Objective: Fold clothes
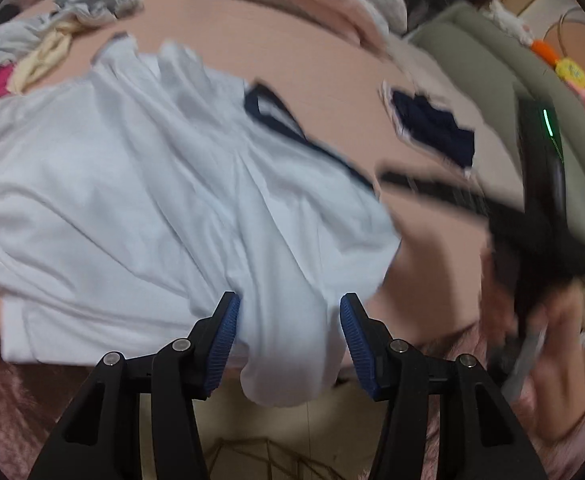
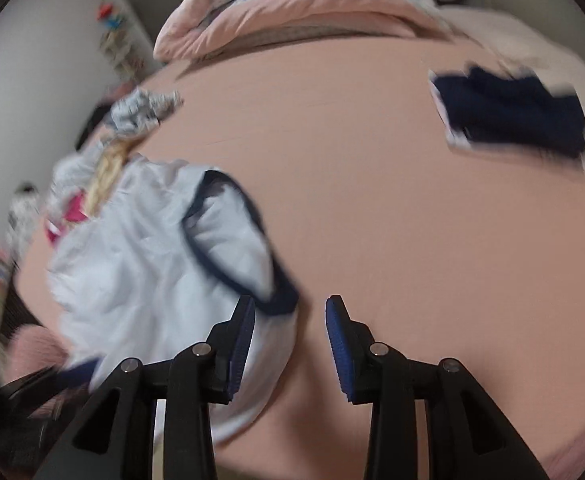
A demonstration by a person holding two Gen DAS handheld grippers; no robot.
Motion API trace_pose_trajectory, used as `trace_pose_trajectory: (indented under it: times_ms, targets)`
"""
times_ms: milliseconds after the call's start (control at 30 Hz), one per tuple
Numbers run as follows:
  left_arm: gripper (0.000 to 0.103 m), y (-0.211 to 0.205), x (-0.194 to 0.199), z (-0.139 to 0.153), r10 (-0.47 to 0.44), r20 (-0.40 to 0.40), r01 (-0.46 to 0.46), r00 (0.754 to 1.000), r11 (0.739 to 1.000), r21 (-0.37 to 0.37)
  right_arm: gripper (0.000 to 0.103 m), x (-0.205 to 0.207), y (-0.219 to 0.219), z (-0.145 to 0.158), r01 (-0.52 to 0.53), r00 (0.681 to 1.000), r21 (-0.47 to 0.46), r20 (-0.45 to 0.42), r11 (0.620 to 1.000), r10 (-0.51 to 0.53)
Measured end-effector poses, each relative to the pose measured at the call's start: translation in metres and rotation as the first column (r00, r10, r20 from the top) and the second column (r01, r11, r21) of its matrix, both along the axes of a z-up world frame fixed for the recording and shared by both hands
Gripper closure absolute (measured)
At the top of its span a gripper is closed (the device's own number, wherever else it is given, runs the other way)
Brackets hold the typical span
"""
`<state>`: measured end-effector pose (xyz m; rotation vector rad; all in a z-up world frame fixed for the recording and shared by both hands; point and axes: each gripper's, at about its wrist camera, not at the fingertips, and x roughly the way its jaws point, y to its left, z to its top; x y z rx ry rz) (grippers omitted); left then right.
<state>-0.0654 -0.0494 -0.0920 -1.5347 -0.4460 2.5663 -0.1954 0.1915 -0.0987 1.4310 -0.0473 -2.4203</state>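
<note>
A white T-shirt with navy neck trim lies spread and creased on the pink bed sheet. My left gripper is open at the bed's near edge, with a fold of the shirt hanging between its blue pads. The other gripper and the hand holding it show blurred at the right. In the right wrist view the shirt lies at the left, navy collar up. My right gripper is open and empty, its left pad at the shirt's edge, over the sheet.
A folded navy garment lies on the sheet at the right, and shows at the far right in the right wrist view. A heap of mixed clothes lies at the far left. A pink quilt is bunched at the bed's far end.
</note>
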Motion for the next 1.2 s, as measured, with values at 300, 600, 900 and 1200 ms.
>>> trace_pose_trajectory:
  times_ms: [300, 600, 900, 1200]
  targets:
    - [0.066, -0.013, -0.045, -0.027, 0.051, 0.023, -0.046, 0.998, 0.980, -0.191, 0.067, 0.051, -0.021, -0.035, -0.132, 0.973, -0.058, 0.182, 0.989, 0.141]
    - [0.065, -0.042, -0.067, -0.008, 0.141, 0.036, -0.135, 0.989, 0.983, -0.126, 0.067, 0.124, -0.035, -0.024, -0.287, 0.924, -0.116, 0.228, 0.951, 0.307]
    - [0.064, 0.009, -0.016, -0.001, 0.017, -0.017, -0.018, 1.000, 1.000, -0.018, 0.066, 0.024, 0.005, 0.006, -0.065, 0.993, -0.022, 0.096, 0.998, 0.067]
    - [0.030, 0.010, -0.005, -0.022, 0.032, 0.072, -0.037, 0.997, 0.997, 0.062, 0.051, -0.010, -0.041, -0.028, -0.102, 0.985, 0.019, 0.141, 0.995, 0.098]
